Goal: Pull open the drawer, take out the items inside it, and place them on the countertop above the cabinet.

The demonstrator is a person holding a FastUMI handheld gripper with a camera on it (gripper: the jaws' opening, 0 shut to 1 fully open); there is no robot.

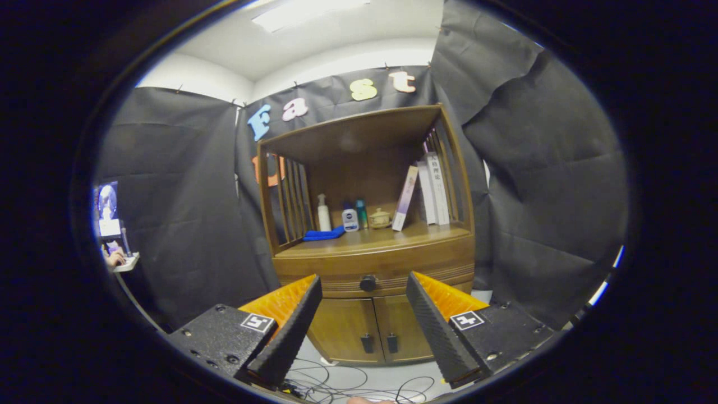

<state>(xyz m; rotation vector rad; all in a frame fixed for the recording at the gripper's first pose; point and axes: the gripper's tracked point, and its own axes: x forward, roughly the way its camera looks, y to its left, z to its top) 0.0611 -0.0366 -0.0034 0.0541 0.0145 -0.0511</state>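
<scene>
Gripper view: tongs (363,286) held wide apart, nothing between the two wedge-shaped fingers (291,331); inner faces finely ribbed, each finger mounted on a grainy block carrying a small square marker.

Beyond the fingers stands a wooden cabinet (336,331), warm brown, smooth satin finish. Drawer (426,264) shut, front flush with the carcass, a band of fine grooves along its lower edge. Its round dark knob (368,283) sits in the gap between the fingertips, well ahead of them, untouched. Contents of drawer hidden.

Below the drawer, two cabinet doors (387,328) closed, each with a small dark rectangular pull (367,343) near the centre seam.

Counter (387,238) above the drawer, boxed in by a hutch with slatted sides (291,202) and a flat top. On it, left to right: folded blue cloth (324,234), soft-looking; slim white pump bottle (323,213); squat white jar with blue lid (350,220); teal cylinder (361,214); small pale lidded pot (380,218), rounded, glossy; one thin book leaning (405,197); white books upright (433,188) against the right slats.

Thin dark cables (348,381) loop on the pale floor at the cabinet foot
</scene>
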